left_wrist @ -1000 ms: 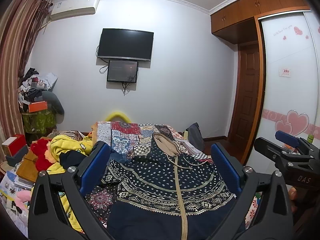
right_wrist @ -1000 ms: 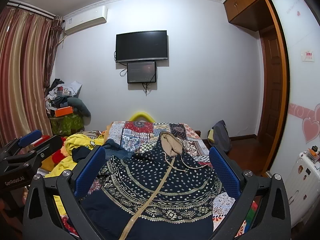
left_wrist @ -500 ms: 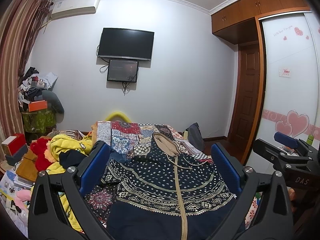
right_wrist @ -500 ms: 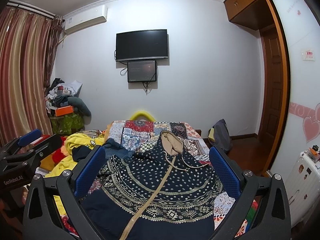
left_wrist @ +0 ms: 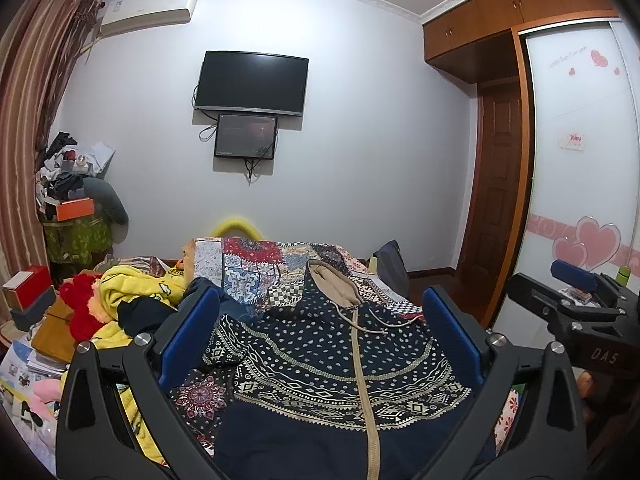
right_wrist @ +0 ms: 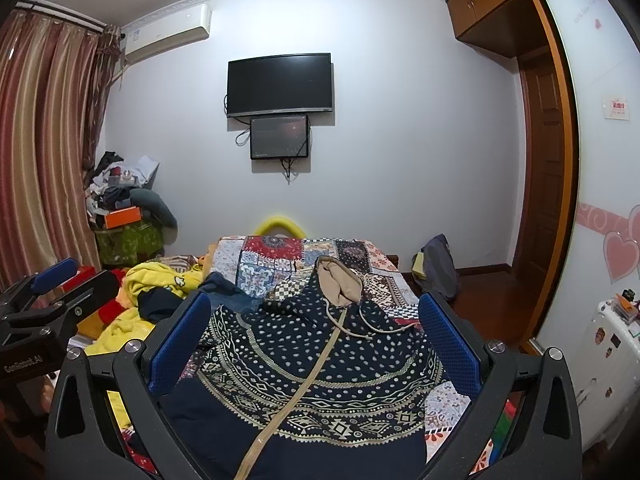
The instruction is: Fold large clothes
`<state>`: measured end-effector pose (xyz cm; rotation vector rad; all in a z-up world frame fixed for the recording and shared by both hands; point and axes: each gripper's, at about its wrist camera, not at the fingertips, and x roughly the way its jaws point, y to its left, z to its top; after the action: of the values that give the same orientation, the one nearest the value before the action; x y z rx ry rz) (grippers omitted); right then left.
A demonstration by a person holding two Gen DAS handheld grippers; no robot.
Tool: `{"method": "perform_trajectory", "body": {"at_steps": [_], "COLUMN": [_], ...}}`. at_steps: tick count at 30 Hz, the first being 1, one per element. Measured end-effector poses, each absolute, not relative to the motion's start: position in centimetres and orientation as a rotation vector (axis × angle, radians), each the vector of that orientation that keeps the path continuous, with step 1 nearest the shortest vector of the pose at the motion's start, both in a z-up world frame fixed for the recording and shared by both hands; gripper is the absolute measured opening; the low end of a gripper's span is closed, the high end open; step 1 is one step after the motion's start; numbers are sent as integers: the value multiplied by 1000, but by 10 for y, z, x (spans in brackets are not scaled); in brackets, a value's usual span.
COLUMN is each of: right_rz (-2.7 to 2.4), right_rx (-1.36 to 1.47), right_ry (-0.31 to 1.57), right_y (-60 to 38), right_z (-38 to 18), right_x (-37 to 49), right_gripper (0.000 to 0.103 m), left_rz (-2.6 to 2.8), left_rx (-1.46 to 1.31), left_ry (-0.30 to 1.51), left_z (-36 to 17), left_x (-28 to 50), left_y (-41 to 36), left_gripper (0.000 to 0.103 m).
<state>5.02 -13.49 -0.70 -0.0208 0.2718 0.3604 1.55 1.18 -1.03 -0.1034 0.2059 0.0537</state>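
A navy hooded jacket (left_wrist: pixel 320 364) (right_wrist: pixel 320 364) with white dots, beige pattern bands and a beige zip lies spread flat on the bed, its tan-lined hood (left_wrist: pixel 332 284) (right_wrist: pixel 338 284) toward the far wall. My left gripper (left_wrist: pixel 320 336) hovers open above the jacket with nothing between its blue pads. In the right wrist view my right gripper (right_wrist: pixel 316 340) hangs open over the same jacket, empty too. Each gripper shows in the other's view: the right one (left_wrist: pixel 580 312) at the right edge, the left one (right_wrist: pixel 52 300) at the left edge.
A patchwork quilt (left_wrist: pixel 260 264) covers the bed. Yellow and red clothes (left_wrist: pixel 128 292) pile on its left side, with boxes (left_wrist: pixel 28 292) beside them. A dark bag (left_wrist: pixel 394 268) leans at the bed's right. Wardrobe doors (left_wrist: pixel 580 160) and a white appliance (right_wrist: pixel 608 360) stand to the right.
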Motion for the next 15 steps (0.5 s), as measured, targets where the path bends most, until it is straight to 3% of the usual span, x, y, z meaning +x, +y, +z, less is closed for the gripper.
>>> {"method": "perform_trajectory", "body": {"at_steps": [15], "right_rz": [327], "right_rx": [-52], "right_ry": [253], "right_y": [-120], "right_z": [-6], "right_x": [116], "right_gripper": [103], "left_rz": [146], "left_rx": [-97], "left_ry": [255], "left_z": [-19], "left_x": [87], "left_y": [53], "left_gripper": [102]}}
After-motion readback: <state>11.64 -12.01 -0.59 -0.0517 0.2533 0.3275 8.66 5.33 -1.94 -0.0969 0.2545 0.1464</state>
